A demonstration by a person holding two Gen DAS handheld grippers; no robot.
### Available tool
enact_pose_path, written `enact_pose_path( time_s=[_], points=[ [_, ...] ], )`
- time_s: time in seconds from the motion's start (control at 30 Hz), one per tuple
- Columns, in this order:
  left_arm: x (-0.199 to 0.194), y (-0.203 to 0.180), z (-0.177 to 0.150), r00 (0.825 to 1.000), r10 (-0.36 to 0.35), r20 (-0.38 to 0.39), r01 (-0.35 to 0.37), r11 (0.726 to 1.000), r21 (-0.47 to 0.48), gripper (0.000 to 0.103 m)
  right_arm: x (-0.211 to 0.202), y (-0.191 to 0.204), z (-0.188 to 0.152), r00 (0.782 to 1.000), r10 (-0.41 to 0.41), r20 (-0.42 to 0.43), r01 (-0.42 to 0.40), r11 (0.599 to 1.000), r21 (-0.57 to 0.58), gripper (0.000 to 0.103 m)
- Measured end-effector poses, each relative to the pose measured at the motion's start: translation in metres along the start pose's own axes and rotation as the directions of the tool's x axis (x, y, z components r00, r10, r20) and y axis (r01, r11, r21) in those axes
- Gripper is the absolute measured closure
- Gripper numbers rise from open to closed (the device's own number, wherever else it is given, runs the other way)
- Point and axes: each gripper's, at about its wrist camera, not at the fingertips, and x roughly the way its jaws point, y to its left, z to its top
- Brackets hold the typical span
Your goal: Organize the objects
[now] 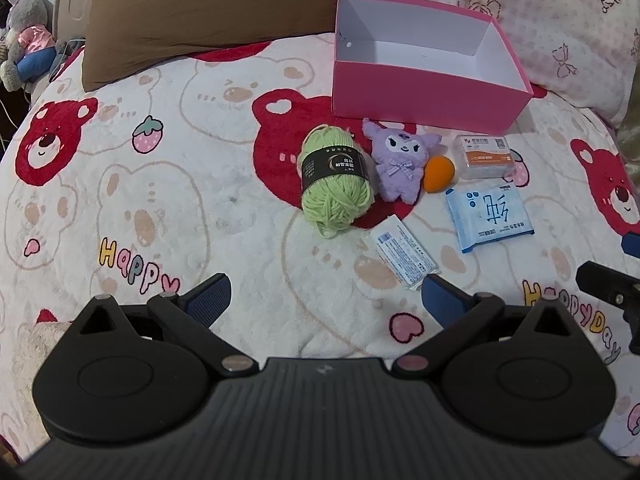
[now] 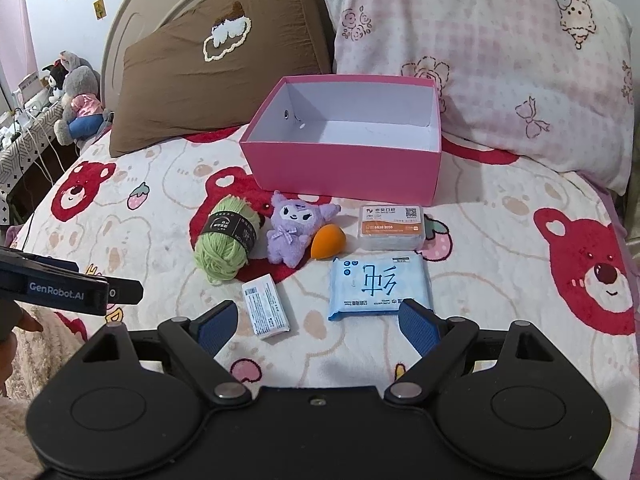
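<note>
On a bear-print blanket [image 2: 500,240] covering a bed, an open pink box [image 2: 344,168] is sitting near the pillows, nothing showing inside it in either view. Just in front of it six items are lying in a loose cluster. Green yarn [image 2: 226,240] with a black band is lying at the left end, touching or nearly touching the purple plush [image 2: 294,232]. An orange sponge [image 2: 328,242] is resting against the plush's right side. A clear case [image 2: 391,227] with an orange label is sitting to the right of the sponge, apart from it. A blue wipes pack [image 2: 378,286] is lying just in front of the case, nearer the cameras. A small white packet [image 2: 266,311] is lying in front of the yarn, left of the wipes.

The left gripper [image 1: 326,300] is hovering low over the blanket with its blue-padded fingers spread wide, holding nothing; the packet's near corner is sitting just beside its right finger [image 1: 440,300]. The right gripper [image 2: 316,326] is hovering likewise, fingers spread wide and gripping nothing, with the packet just inside its left finger [image 2: 218,326] and the wipes' near edge by its right one.

A brown pillow [image 2: 224,76] and a pink checked pillow [image 2: 500,60] are leaning at the headboard behind the box. Stuffed toys [image 2: 78,96] are sitting on a side table at far left.
</note>
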Motion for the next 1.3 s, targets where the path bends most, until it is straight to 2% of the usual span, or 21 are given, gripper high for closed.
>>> enact_pose_path(
  time_s=[0.87,1.0,1.13,1.23,1.3],
  points=[
    [-0.007,0.002,0.004,1.0,-0.003,0.004,0.003,1.0,0.002,0.0,-0.007,0.002,0.009,1.0,-0.016,-0.003,0.016,0.999,-0.038,0.013],
    [-0.008,0.001,0.011,1.0,-0.012,0.014,0.012,1.0,0.004,0.0,-0.005,0.0,0.014,0.997,0.076,-0.001,-0.075,0.995,-0.072,0.014],
    [0.011,-0.002,0.021,0.999,-0.042,-0.024,0.041,0.999,-0.013,0.002,0.017,0.008,0.022,0.971,0.227,-0.075,-0.236,0.959,-0.156,0.014],
    [0.03,-0.009,0.025,0.998,-0.025,-0.05,0.025,1.0,-0.006,0.003,0.042,0.022,0.023,0.953,0.27,-0.135,-0.294,0.93,-0.22,0.018],
    [0.042,-0.012,0.028,0.996,-0.046,-0.073,0.045,0.999,-0.011,0.007,0.063,0.029,0.023,0.949,0.268,-0.165,-0.303,0.921,-0.246,0.025]
  ],
)
